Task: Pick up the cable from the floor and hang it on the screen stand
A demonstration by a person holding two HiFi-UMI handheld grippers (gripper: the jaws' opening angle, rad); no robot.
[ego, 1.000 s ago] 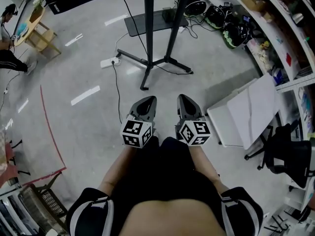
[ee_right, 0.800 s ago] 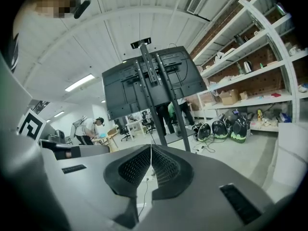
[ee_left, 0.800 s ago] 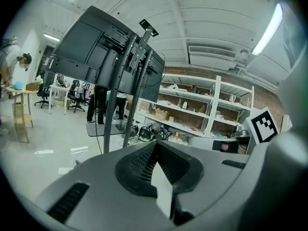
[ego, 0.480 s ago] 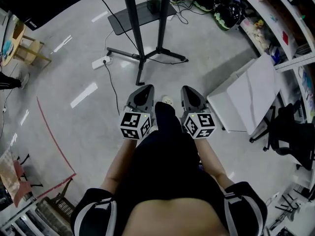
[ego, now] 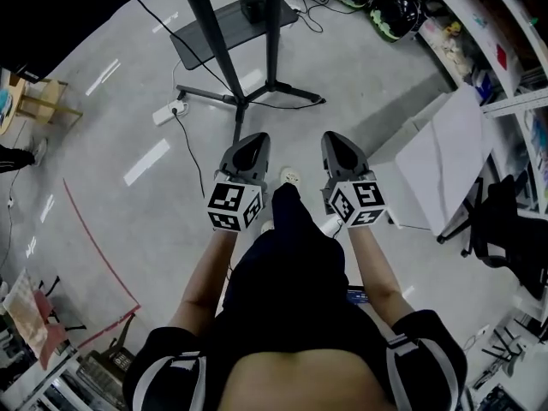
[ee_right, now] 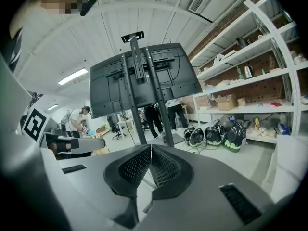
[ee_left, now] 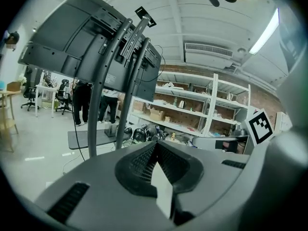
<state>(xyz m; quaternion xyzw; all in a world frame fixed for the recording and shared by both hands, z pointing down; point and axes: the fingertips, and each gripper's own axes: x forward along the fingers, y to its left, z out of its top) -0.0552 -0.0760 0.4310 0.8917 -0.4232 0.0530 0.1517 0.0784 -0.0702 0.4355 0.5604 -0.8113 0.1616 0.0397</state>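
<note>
The screen stand (ego: 234, 75) has two black poles and splayed floor legs just ahead of me. A thin black cable (ego: 190, 157) runs over the grey floor from a white power strip (ego: 169, 111) toward my left side. My left gripper (ego: 248, 140) and right gripper (ego: 336, 138) are held side by side in front of my body, both shut and empty, short of the stand's legs. In the left gripper view the left gripper (ee_left: 156, 143) points at the stand's poles (ee_left: 102, 85). In the right gripper view the right gripper (ee_right: 150, 146) faces the screen's back (ee_right: 144, 78).
A grey base plate (ego: 218, 28) lies behind the stand. Helmets and cables (ego: 390, 11) sit by the shelves (ego: 479, 24) at the right. A white panel (ego: 437, 165) and black chair (ego: 505, 229) stand to my right. Red floor tape (ego: 94, 238) runs at the left.
The stand and power strip have come nearer and lower in the head view as I step forward. Both grippers stay shut, side by side.
</note>
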